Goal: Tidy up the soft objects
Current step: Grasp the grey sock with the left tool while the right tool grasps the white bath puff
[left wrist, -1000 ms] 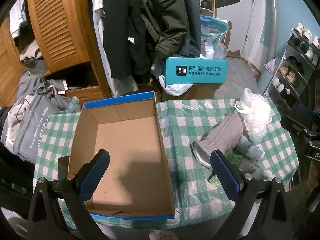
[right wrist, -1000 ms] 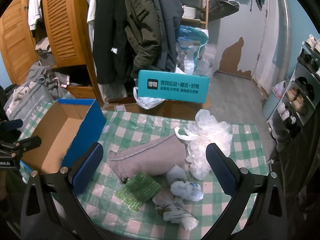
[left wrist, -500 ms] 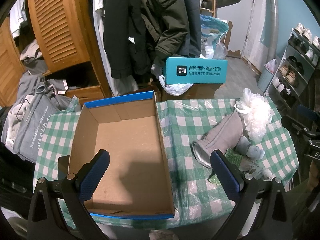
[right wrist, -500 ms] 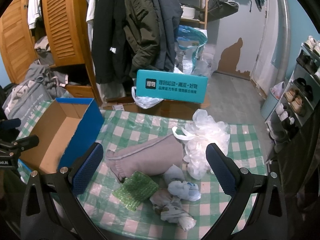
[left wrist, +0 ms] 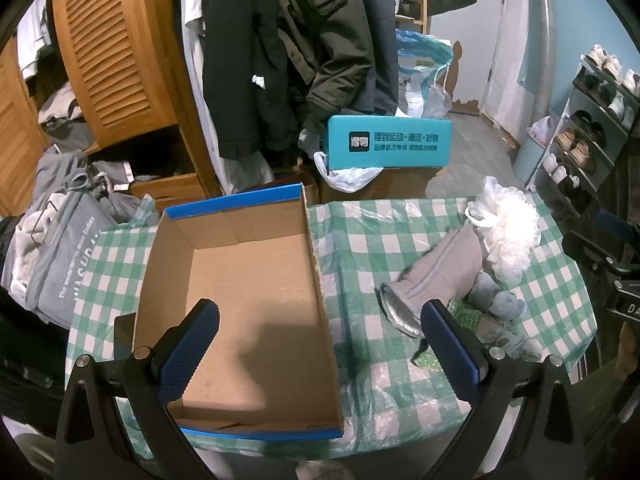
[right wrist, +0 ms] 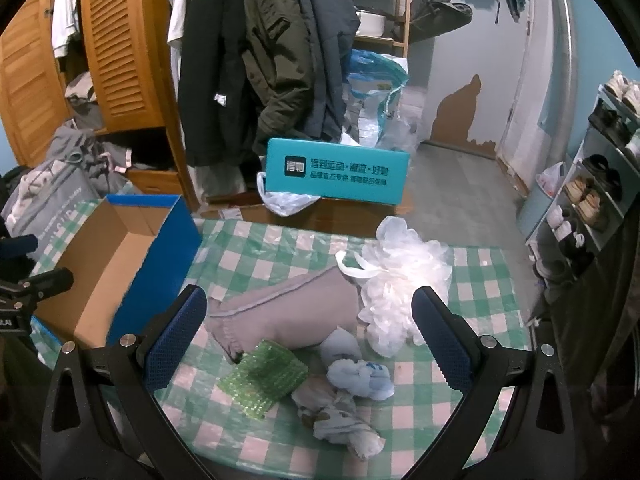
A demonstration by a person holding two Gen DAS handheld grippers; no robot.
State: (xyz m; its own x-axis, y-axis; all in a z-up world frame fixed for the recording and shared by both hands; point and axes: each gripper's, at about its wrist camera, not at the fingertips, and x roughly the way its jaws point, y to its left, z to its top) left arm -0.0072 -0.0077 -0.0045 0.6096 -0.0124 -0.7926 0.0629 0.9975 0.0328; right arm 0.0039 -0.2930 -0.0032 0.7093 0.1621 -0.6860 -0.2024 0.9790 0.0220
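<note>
An empty cardboard box with blue outer walls (left wrist: 244, 292) (right wrist: 104, 264) stands on the left of a green checked table (left wrist: 360, 248). To its right lie soft things: a grey cloth sleeve (right wrist: 292, 312) (left wrist: 436, 276), a white mesh bath pouf (right wrist: 400, 276) (left wrist: 504, 232), a green bubble-wrap pad (right wrist: 264, 376), a light blue sock ball (right wrist: 360, 372) and a crumpled patterned sock (right wrist: 340, 420). My left gripper (left wrist: 316, 344) is open and empty over the box's near end. My right gripper (right wrist: 310, 336) is open and empty above the pile of soft things.
A teal shoebox (right wrist: 336, 176) with a plastic bag stands behind the table. Coats (right wrist: 276, 52) hang on a wooden wardrobe (left wrist: 116, 56) beyond. A grey tote bag (left wrist: 64, 256) sits at the left. A shoe rack (right wrist: 592, 184) lines the right wall.
My right gripper has drifted slightly forward and left over the soft things. The left gripper and the objects have not moved.
</note>
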